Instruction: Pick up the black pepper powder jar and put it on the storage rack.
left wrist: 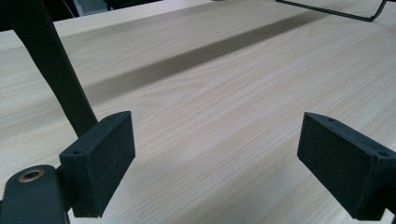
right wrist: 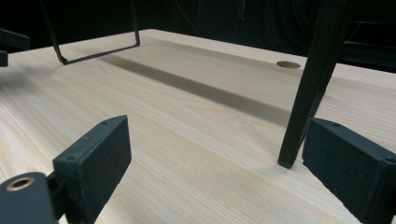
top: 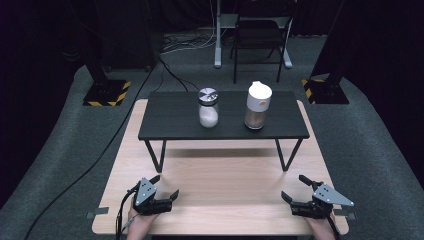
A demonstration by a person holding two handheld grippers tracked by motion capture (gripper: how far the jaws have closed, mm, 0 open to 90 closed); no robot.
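light wood table (top: 220, 185), a low black shelf (top: 175, 120) on thin metal legs standing on it toward the far side. on the shelf, two containers well apart: a clear glass jar (top: 208, 109) with a shiny metal lid, part filled with something white, near the middle; to its right a taller clear bottle (top: 258, 106) with a white cap, contents pale.

left gripper (top: 166, 186) at the near left of the table, held in the person's left hand (top: 137, 221), jaws spread wide with nothing between them. grey three-cornered plate on top; black cable trails off toward the near edge. in the left gripper view the two black pads (left wrist: 100, 158) stand far apart over bare wood grain, one shelf leg (left wrist: 56, 65) rising just beyond the left pad.

right gripper (top: 295, 188) at the near right, in the right hand (top: 320, 227), jaws likewise spread, holding nothing. in the right gripper view a black shelf leg (right wrist: 310, 84) meets the wood just beside the right pad (right wrist: 350, 163); whether they touch, cannot tell. a round hole (right wrist: 288, 64) in the tabletop farther off.

both grippers well short of the shelf and its containers. beyond the table: grey carpet (top: 375, 150), a black folding chair (top: 260, 35), floor cables (top: 100, 155), two stand bases with yellow-black striped tape (top: 107, 92).
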